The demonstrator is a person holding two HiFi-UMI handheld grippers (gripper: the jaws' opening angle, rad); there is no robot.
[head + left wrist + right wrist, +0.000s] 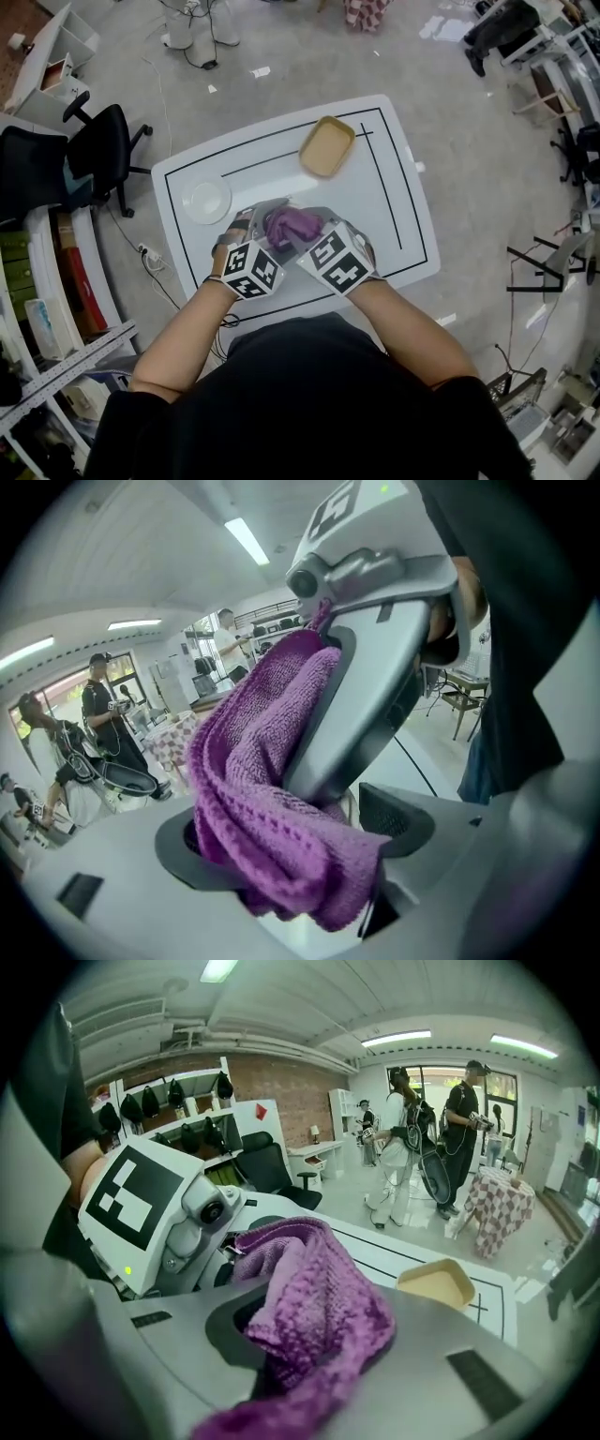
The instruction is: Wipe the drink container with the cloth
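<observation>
From above, my left claw (255,223) and my right claw (323,225) met nose to nose over the white table with black lines (394,187). They were on the side of the tan square tray (327,146) nearer to me, and the purple knitted cloth (292,226) was bunched between them. A white round dish (206,200) lay to the left of the tray, well apart from it. Along my left claw, the cloth (253,789) was heaped in the gap of the jaws, which were clamped on it, and the right claw's grey finger (361,696) pressed down into the same folds. Along my right claw, the jaws were closed on the cloth (319,1312) too, with one end spilling toward me. The tray (438,1283) sat beyond it on the table, and the left claw (225,1246) stood just left of the cloth, touching it.
</observation>
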